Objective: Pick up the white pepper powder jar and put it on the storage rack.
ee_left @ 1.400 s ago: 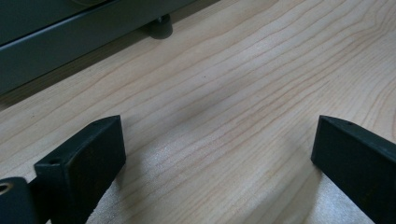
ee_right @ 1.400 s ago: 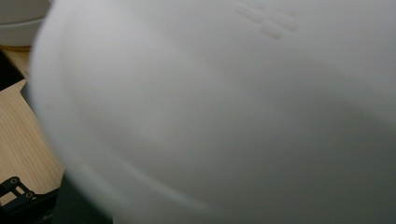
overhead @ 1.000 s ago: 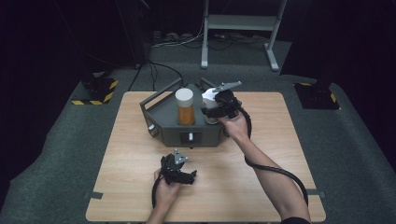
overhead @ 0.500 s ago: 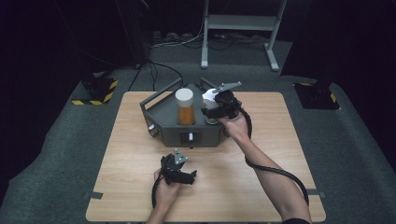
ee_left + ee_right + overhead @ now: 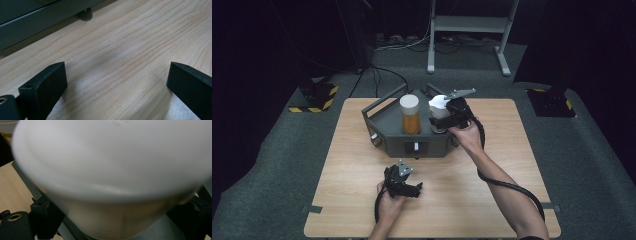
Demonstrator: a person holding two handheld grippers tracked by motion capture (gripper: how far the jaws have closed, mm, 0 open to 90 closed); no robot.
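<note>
Both grippers' fingers (image 5: 42, 92) apart

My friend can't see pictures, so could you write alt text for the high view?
A person's right gripper reaches a white-capped jar on a dark tray, beside an amber jar. The left gripper rests open on the wooden table.

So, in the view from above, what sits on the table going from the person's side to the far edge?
Left gripper → grey tray → orange bottle with a white cap, standing in the tray.
</note>
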